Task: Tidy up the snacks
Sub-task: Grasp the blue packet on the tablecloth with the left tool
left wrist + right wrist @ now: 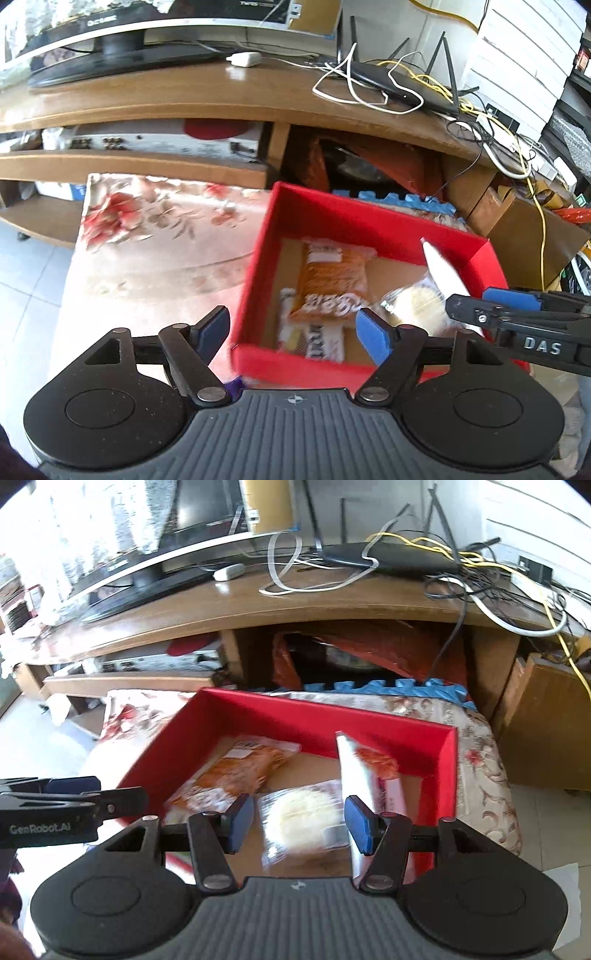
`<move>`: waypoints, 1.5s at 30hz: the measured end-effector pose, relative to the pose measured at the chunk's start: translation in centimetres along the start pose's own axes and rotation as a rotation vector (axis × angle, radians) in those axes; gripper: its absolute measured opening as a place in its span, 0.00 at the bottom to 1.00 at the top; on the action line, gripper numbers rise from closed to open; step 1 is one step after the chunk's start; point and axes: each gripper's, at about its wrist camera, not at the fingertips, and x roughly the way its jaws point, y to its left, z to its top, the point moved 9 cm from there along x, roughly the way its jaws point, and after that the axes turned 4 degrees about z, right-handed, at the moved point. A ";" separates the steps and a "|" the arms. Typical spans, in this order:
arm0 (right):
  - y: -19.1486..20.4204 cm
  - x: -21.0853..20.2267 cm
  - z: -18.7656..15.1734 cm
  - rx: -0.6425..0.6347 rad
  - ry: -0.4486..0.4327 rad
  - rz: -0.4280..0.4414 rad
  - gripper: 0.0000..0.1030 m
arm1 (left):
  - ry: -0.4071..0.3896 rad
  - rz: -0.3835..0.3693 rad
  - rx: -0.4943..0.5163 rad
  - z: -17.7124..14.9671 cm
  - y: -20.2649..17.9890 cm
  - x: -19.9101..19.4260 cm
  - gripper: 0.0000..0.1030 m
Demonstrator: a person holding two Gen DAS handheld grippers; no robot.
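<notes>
Shallow red cardboard box [317, 716] at frame centre, on floral quilted cloth [155, 229]. Inside: glossy orange crinkled packet [236, 771], round pale cake in clear wrap [299, 816], flat white packet [360, 775] standing on edge. Left claw [291, 334] wide, empty. Right claw [299, 825] part-open, gripping nothing.

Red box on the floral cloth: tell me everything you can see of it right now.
The red open-topped cardboard box is shallow and rectangular, with glossy red walls and a plain brown floor. It sits flat on the floral-patterned cloth, in front of the wooden TV stand. Inside lie an orange snack packet, a clear-wrapped pale round cake, and a white-and-red packet leaning upright near the right wall. No lid shows.
</notes>
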 end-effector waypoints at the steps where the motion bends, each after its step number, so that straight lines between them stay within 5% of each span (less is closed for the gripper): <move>1: 0.4 -0.2 -0.2 -0.006 0.000 0.006 0.58 | 0.005 0.006 0.000 -0.3 0.4 -0.1 0.80; 12: 5.4 -1.5 -4.1 -0.077 0.067 0.087 0.59 | 0.103 0.005 0.041 -3.7 3.5 0.9 0.82; 32: 6.5 -0.1 -6.9 -0.084 0.171 0.126 0.60 | 0.212 -0.122 0.201 -5.9 3.8 4.8 0.87; 45: 6.6 -1.0 -7.5 -0.084 0.185 0.132 0.63 | 0.242 0.000 0.308 -9.8 2.7 2.6 0.89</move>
